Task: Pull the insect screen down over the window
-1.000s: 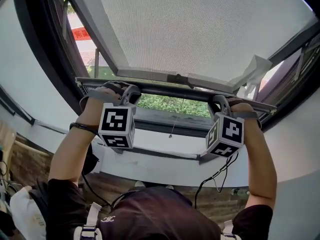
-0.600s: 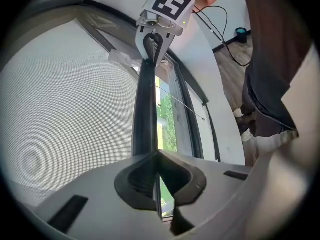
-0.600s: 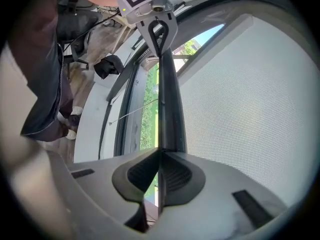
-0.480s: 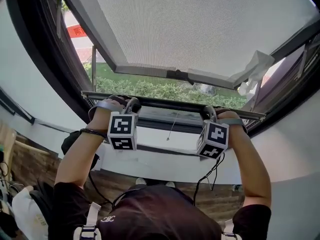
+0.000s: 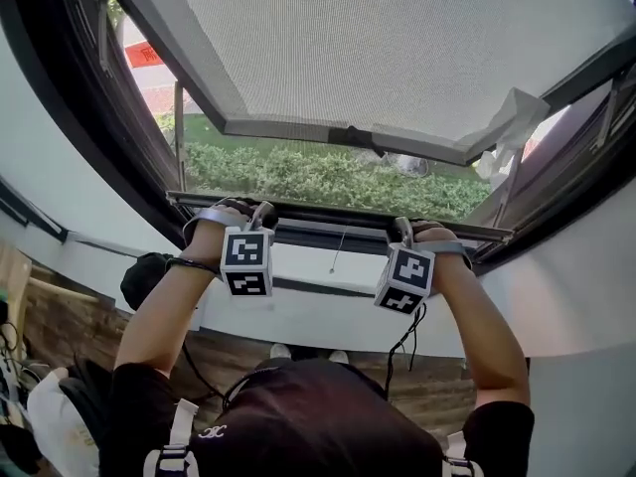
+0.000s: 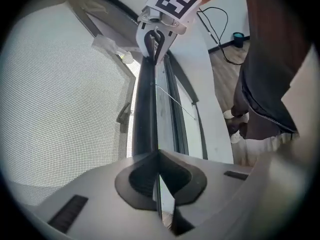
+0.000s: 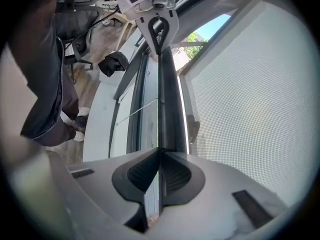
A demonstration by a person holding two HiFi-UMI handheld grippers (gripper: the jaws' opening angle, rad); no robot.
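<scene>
The insect screen's dark bottom bar [image 5: 338, 219] runs across the window opening just above the lower frame. My left gripper [image 5: 261, 214] is shut on its left part and my right gripper [image 5: 401, 231] on its right part, with the marker cubes hanging below. In the left gripper view the bar [image 6: 145, 94] runs away from the shut left gripper [image 6: 159, 153] to the right gripper [image 6: 155, 40]. The right gripper view mirrors this: the bar [image 7: 168, 99] leads from the right gripper [image 7: 160, 151] to the left gripper [image 7: 159, 33].
A grey-framed mesh-textured panel [image 5: 397, 48] tilts outward overhead, with a small handle [image 5: 350, 135] on its lower edge. Crumpled white plastic [image 5: 507, 127] hangs at the right. A thin cord [image 5: 338, 254] dangles before the white sill [image 5: 308, 316]. A black bag [image 5: 147, 276] and cables lie on the wooden floor.
Both grippers have carried the bar downward towards the lower frame. The gap showing hedge and grass between the bar and the overhead panel has widened.
</scene>
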